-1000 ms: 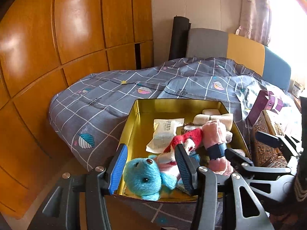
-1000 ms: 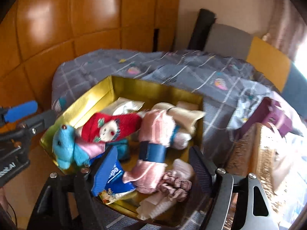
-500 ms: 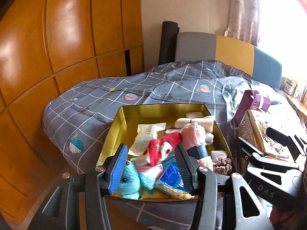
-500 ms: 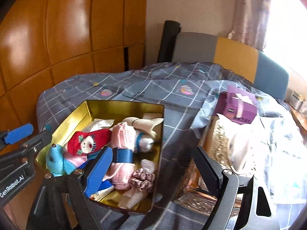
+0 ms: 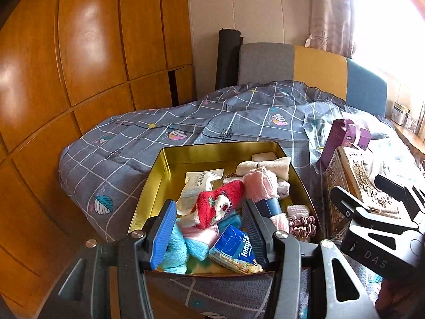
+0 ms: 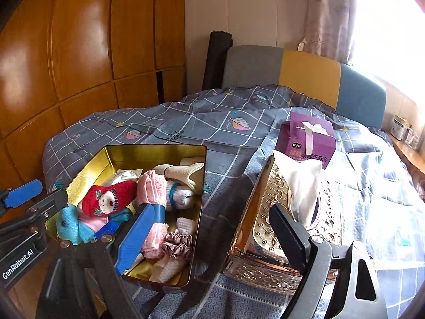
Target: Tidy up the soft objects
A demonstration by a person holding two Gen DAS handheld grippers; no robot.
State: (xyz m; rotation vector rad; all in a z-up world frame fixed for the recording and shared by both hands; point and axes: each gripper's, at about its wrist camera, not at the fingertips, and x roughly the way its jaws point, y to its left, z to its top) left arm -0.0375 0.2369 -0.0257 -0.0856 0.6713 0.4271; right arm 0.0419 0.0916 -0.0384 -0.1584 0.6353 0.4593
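A gold tin [image 5: 170, 167] [image 6: 117, 154] sits on the bed, filled with soft things: a red sock with a face [image 5: 217, 204] [image 6: 106, 199], a blue plush toy [image 5: 175, 250] [image 6: 67, 223], a pink rolled cloth [image 5: 259, 186] [image 6: 151, 186], a mauve scrunchie [image 5: 301, 226] [image 6: 176, 243], cream socks [image 6: 183, 171] and a blue tissue pack [image 5: 235, 247]. My left gripper [image 5: 208, 232] is open and empty, near the tin's front edge. My right gripper [image 6: 212, 236] is open and empty, between the tin and an ornate gold tissue box [image 6: 265, 212].
A purple carton [image 6: 305, 141] [image 5: 345, 135] stands behind the ornate tissue box [image 5: 353, 183]. The grey checked quilt [image 5: 159, 138] covers the bed. Wooden wardrobe panels [image 5: 79, 53] stand to the left. A padded headboard [image 6: 305, 77] is at the back.
Both grippers have pulled back and up from the tin. The right gripper has swung right, and the tissue box and purple carton now fill its view.
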